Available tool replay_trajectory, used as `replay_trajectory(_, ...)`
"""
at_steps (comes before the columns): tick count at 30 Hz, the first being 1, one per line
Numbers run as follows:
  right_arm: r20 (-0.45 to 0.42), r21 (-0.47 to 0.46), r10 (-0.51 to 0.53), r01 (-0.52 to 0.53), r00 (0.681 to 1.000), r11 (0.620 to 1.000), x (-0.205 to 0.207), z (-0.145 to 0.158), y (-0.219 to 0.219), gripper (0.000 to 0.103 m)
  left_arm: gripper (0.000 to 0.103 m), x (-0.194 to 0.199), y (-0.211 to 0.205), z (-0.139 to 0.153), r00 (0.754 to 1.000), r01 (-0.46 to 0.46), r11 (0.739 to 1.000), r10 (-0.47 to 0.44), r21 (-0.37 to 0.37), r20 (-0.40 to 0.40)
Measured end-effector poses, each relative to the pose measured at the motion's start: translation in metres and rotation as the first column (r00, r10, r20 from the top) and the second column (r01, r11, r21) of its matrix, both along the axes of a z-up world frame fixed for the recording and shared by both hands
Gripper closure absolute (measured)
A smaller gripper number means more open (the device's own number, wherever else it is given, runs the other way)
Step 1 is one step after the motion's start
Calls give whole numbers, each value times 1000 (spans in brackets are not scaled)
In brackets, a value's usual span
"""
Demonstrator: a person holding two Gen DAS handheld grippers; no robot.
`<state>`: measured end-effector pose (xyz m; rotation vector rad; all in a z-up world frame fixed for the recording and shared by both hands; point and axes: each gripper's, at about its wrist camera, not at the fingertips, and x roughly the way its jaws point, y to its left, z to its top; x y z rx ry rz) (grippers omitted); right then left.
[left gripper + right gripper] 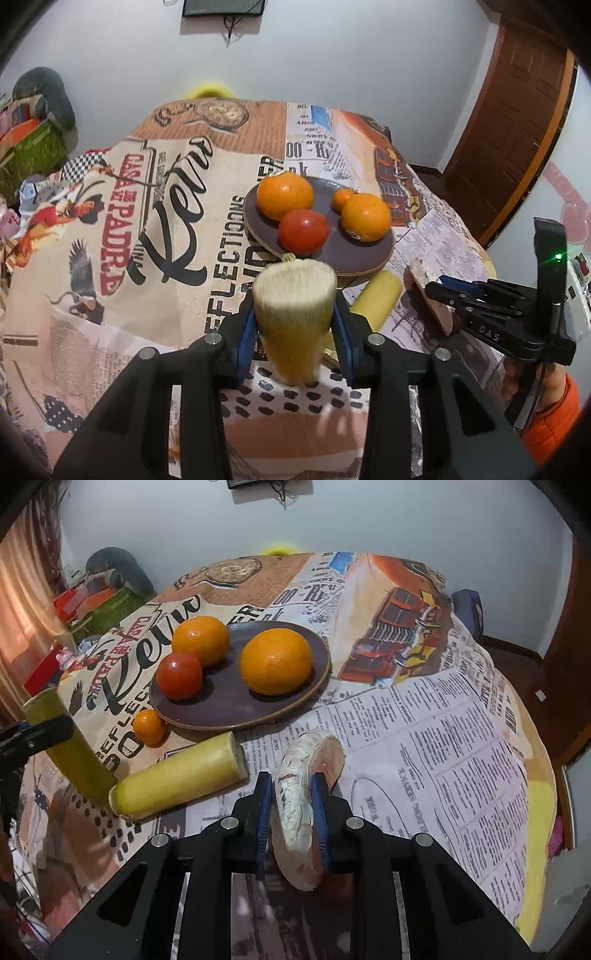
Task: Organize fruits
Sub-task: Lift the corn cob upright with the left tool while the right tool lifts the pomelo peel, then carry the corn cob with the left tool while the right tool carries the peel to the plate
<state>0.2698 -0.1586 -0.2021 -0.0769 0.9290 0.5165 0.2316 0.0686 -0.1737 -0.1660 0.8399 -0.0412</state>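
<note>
Yellow-green sugarcane piece point(293, 321) sits clamped upright between the blue pads of the left tool point(294, 334), cut fibrous end facing up, held just in front of the plate point(354, 254). Right tool point(291, 814) is closed on a pinkish fruit wedge point(301, 805) with a pale mottled rind, lifted edge-on above the desk point(443, 738).

Dark brown plate sits mid-desk on the printed newspaper-pattern cloth. On it: two big oranges point(275, 661) point(201, 638) and a red tomato point(180, 675) touching the left orange. Small mandarin point(149, 726) is on the cloth, just beside the plate's near-left rim. Second sugarcane piece point(181, 775) lies flat on the cloth, just in front of the plate, between the two tools.
</note>
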Motion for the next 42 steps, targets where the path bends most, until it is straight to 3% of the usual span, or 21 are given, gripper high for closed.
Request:
replay_trajectory(5, -23, 8, 1, -1, 1000, 1000, -2, 0, -11, 83, 66, -5, -4, 14, 999, 15, 1000, -15, 13, 36)
replay_trajectory(7, -48, 7, -9, 9, 999, 1000, 0, -2, -12, 77, 66, -5, -5, 18, 999, 16, 1000, -16, 12, 48)
replay_trajectory(9, -54, -7, -18, 18, 998, 1000, 3, -5, -12, 63, 66, -6, -6, 21, 998, 17, 1000, -17, 9, 59)
replay_trajectory(11, -73, -9, -18, 18, 997, 1000, 6, -12, -10, 59, 66, -7, -7, 23, 998, 20, 1000, -20, 4, 64)
replay_trajectory(14, -101, -28, -9, 7, 995, 1000, 10, -23, -3, 59, 66, -7, -9, 24, 998, 30, 1000, -30, 10, 63)
replay_trajectory(17, -73, -59, -12, 8, 997, 998, 12, -28, 4, 59, 66, -7, -11, 23, 997, 38, 999, -38, 12, 60)
replay_trajectory(22, -79, -29, -17, 15, 997, 999, 17, -25, 1, 63, 66, -4, -12, 23, 997, 42, 999, -43, 7, 61)
replay_trajectory(42, 152, 98, -37, 22, 988, 995, 18, 63, -5, 64, 66, 40, -34, 51, 989, 82, 997, -82, 8, 126)
